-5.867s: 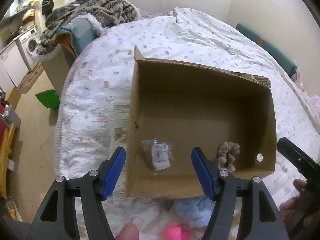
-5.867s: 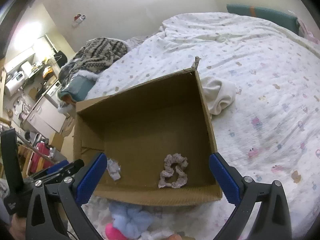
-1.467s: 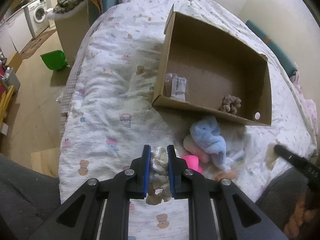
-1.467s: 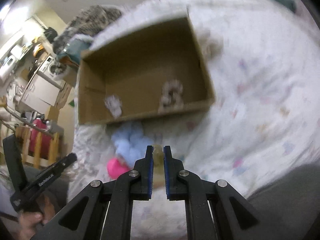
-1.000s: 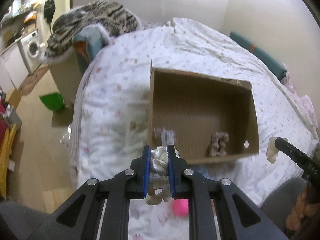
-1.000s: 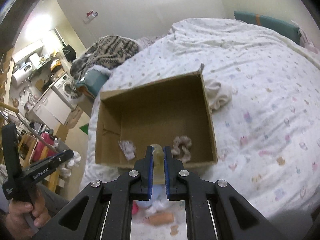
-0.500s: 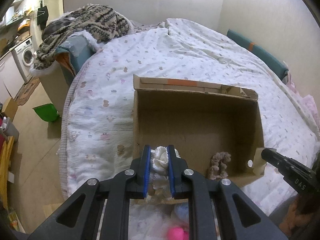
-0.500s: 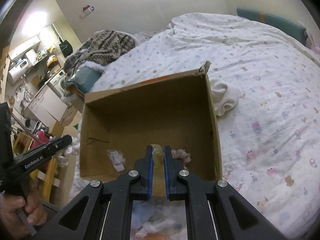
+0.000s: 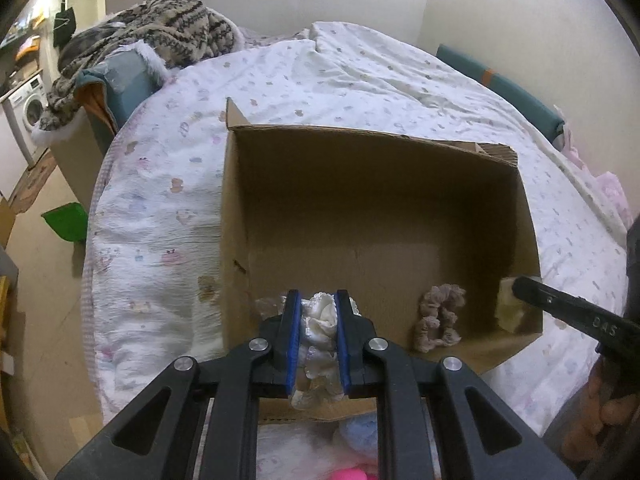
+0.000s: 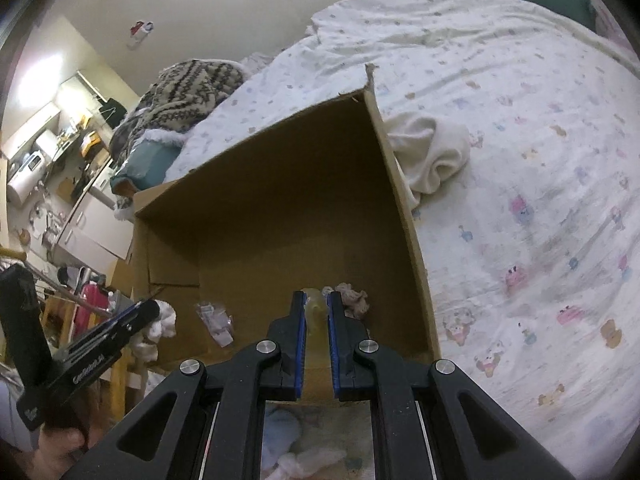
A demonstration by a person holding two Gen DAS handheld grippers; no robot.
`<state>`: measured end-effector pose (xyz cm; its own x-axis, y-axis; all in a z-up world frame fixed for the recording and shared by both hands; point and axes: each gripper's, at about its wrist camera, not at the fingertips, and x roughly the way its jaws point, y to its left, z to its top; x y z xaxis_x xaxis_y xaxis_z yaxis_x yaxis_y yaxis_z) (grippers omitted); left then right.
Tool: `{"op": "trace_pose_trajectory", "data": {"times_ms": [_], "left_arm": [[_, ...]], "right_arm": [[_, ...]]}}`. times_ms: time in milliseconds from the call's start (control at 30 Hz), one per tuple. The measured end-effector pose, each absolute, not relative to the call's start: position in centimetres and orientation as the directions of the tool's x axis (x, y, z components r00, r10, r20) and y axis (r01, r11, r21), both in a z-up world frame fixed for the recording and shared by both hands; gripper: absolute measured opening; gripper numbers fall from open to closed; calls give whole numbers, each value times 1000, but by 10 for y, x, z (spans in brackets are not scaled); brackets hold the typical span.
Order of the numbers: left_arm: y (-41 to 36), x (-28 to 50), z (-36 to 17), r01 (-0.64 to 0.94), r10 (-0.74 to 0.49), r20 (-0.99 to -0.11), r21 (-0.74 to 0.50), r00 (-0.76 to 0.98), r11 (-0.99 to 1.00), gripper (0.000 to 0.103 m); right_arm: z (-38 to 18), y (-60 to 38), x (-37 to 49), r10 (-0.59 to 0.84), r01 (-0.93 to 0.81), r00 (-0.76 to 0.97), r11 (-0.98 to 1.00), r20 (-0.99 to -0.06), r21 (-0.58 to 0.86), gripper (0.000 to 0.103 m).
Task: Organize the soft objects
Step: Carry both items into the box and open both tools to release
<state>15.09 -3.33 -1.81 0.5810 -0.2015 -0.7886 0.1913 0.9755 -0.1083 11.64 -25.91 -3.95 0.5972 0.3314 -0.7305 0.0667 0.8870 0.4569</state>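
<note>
An open cardboard box (image 9: pixel 360 152) lies on the bed; it also shows in the right wrist view (image 10: pixel 400 184). My left gripper (image 9: pixel 318 304) is shut on a white frilly cloth (image 9: pixel 318 320) over the box's near left corner. My right gripper (image 10: pixel 316 304) is shut on a pale yellow sponge (image 10: pixel 314 312), seen at the box's right wall in the left wrist view (image 9: pixel 506 308). Inside lie a beige scrunchie (image 9: pixel 438 318) and a small clear packet (image 10: pixel 214 320).
A light blue soft toy (image 9: pixel 358 434) and a pink object (image 9: pixel 352 472) lie on the bed in front of the box. A cream cloth (image 10: pixel 432 156) lies right of the box. A patterned blanket (image 9: pixel 160 28) is piled at the bed's far left; the floor is left.
Both grippers picked up items from the bed in front of the box, then moved forward over the box's near edge. Both stay shut on their items.
</note>
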Motion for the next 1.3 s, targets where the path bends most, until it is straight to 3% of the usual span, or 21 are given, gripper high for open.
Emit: {"op": "trace_pose_trajectory", "data": {"times_ms": [867, 1033, 1300], "left_arm": [[-41, 150, -32, 194, -152, -813, -50, 562, 980, 16], [-42, 147, -30, 198, -152, -813, -47, 562, 979, 22], [-45, 142, -26, 204, -147, -801, -32, 580, 979, 47]], "right_arm": [[-59, -221, 123, 282, -9, 503, 947, -817, 321, 12], [-60, -225, 122, 295, 3, 504, 939, -812, 343, 20], [-59, -226, 121, 299, 11, 507, 936, -808, 353, 25]]}}
